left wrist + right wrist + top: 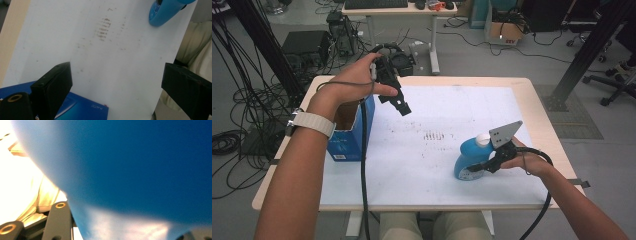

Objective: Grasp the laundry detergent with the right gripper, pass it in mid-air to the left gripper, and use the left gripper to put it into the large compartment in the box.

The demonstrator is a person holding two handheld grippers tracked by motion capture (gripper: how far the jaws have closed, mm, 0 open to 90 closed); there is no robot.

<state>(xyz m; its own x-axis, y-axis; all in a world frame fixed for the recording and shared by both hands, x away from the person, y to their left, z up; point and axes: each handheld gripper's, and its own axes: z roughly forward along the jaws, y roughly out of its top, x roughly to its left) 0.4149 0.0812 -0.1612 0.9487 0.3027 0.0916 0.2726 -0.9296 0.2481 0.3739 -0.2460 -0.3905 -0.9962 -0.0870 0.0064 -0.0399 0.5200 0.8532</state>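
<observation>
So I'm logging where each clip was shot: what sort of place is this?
Most likely a lab or tech workshop, not a home. Black cables sprawl across the grey floor, a desk with a keyboard stands behind the table, and an office chair base sits at the right.

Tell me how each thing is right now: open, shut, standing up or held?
Left tongs: open, holding nothing, above the table.
Right tongs: shut on the blue bottle.
Blue bottle: upright on the table, white cap on.
Blue box: standing, top open.
</observation>
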